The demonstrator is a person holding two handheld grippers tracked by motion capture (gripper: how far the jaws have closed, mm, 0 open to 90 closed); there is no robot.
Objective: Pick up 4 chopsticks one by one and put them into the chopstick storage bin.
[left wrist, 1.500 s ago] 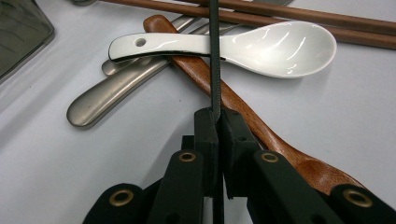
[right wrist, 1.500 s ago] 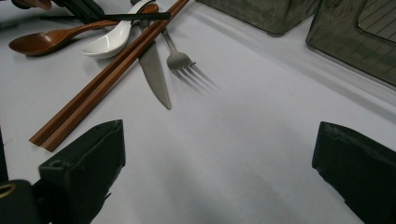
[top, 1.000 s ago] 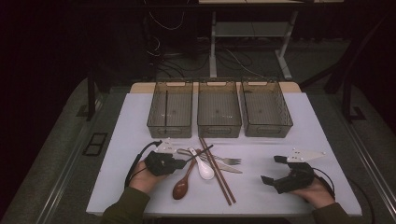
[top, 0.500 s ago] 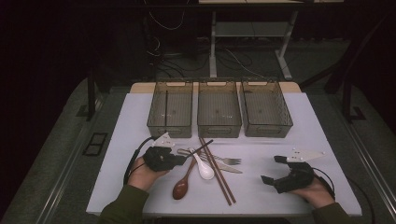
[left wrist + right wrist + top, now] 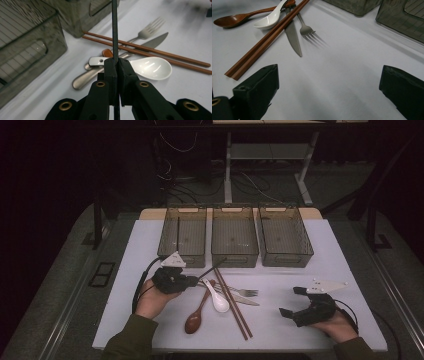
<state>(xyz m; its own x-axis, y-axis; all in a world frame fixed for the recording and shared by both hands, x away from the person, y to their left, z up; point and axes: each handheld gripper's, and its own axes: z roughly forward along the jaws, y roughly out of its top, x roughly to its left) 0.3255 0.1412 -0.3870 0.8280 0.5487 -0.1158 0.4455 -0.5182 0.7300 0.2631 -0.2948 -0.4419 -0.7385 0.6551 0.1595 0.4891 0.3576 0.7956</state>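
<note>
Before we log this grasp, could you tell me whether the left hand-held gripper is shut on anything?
Shut: the left hand-held gripper pinches a thin dark stick between its jaws.

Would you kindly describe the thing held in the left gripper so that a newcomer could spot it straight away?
On the white table, look in front of the leftmost bin of the three smoky clear ones. There the left gripper is shut on a thin black stick that points towards the middle bin. Unlike the brown chopsticks beside it, it is single, black and lifted off the table.

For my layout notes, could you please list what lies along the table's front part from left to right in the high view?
Left tool gripping a thin dark stick → brown wooden spoon → white spoon → right tool.
</note>
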